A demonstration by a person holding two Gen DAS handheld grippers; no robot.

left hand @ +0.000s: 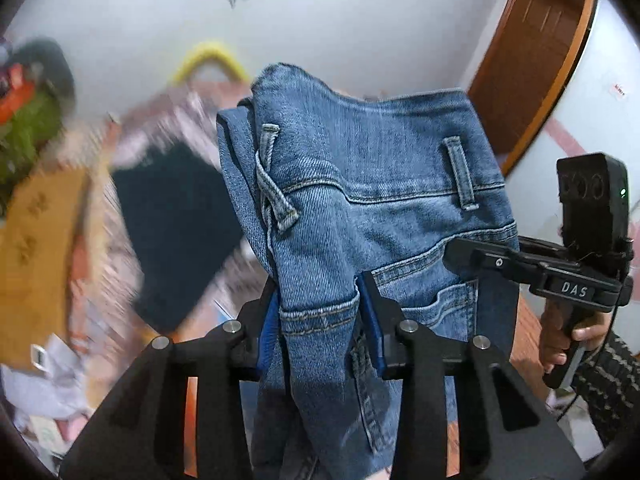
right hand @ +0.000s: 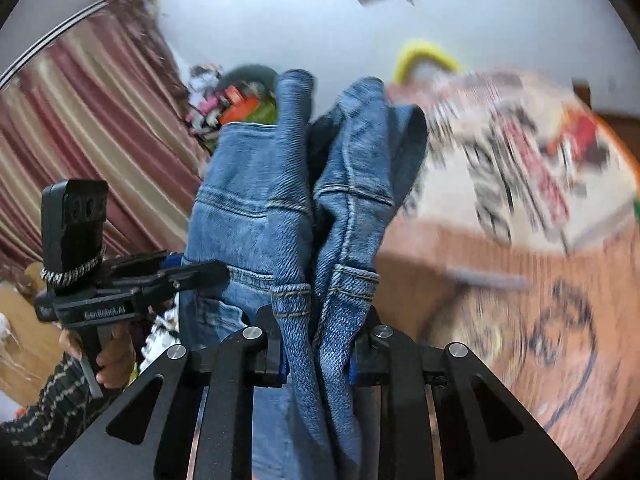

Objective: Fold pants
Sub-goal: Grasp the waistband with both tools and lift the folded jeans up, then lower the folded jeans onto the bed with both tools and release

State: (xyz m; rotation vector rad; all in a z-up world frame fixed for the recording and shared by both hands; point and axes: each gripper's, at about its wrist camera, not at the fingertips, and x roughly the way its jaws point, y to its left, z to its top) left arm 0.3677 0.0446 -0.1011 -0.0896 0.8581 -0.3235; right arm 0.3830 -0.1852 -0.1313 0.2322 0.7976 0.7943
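Observation:
Blue denim pants hang in the air, held at the waistband by both grippers. My left gripper is shut on a bunched fold of the waistband by the back pocket. My right gripper is shut on another bunched part of the pants. In the left wrist view the right gripper pinches the pants' right edge. In the right wrist view the left gripper pinches their left edge. The legs hang down out of sight.
A bed with a patterned cover lies behind the pants, with a dark folded garment on it. A wooden door stands at the right, a striped curtain at the left. A patterned mat lies below.

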